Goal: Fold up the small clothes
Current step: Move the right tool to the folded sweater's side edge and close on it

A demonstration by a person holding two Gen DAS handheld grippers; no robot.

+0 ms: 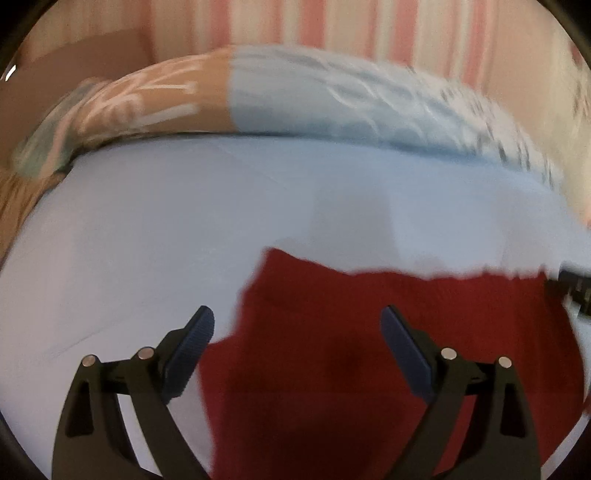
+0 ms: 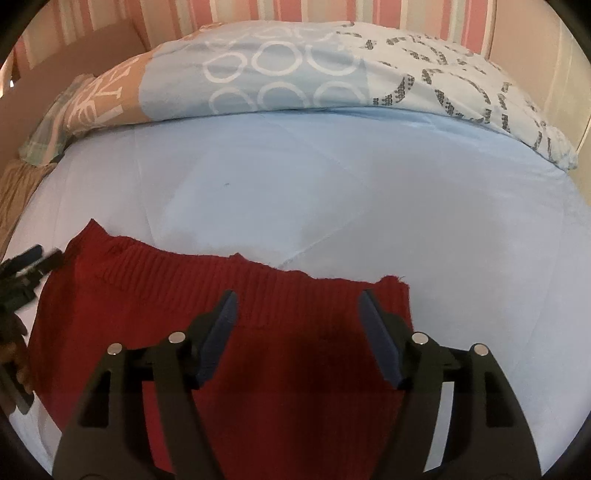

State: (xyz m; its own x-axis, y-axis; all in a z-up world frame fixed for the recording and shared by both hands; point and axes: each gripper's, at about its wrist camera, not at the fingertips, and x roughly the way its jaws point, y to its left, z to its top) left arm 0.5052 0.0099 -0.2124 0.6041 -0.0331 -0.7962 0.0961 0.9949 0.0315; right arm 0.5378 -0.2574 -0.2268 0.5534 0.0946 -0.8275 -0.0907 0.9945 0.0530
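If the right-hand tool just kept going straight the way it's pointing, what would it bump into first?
Most likely the red knitted garment: the right tool points down at its ribbed edge, jaws open and nothing between them. Depth is hard to judge; the blue sheet lies just beyond.

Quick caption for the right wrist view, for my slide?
Open right tongs above a red ribbed knit garment lying on a light blue bedsheet.

This is a bedroom in a home. A bed (image 2: 332, 192) with a light blue sheet fills most of the view. At 12 o'clock lies a folded quilt (image 2: 280, 74) with white rings, and behind it is a wall (image 2: 258, 11) with pink and white stripes.
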